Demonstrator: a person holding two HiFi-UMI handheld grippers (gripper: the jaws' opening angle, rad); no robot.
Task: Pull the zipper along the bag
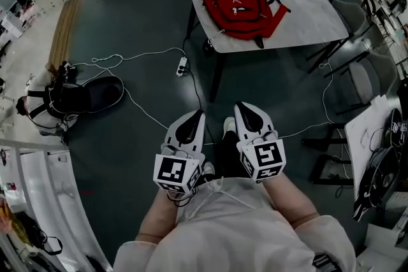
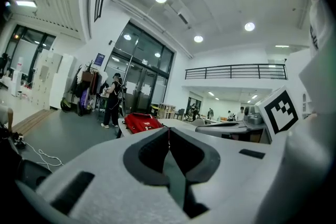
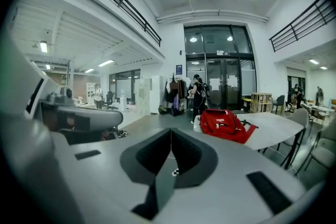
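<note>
Head view: the red fabric backpack [image 1: 239, 3] sat on the grey table [image 1: 319, 19], well away from the person, so it looked like no zipping had started.

Left gripper view: left hand-held gripper [image 2: 169, 132] was clenched and empty.

Right gripper view: right hand-held gripper [image 3: 170, 136] was clenched empty too.

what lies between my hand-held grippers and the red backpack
Head view: dark floor, a white power strip with its cable, then the grey table's near edge.

Backpack [image 1: 241, 4] on table [image 1: 319, 16], well ahead of left gripper [image 1: 196, 114] and right gripper [image 1: 242, 106], bag [image 1: 70, 99] on floor [image 1: 140, 16] left
</note>
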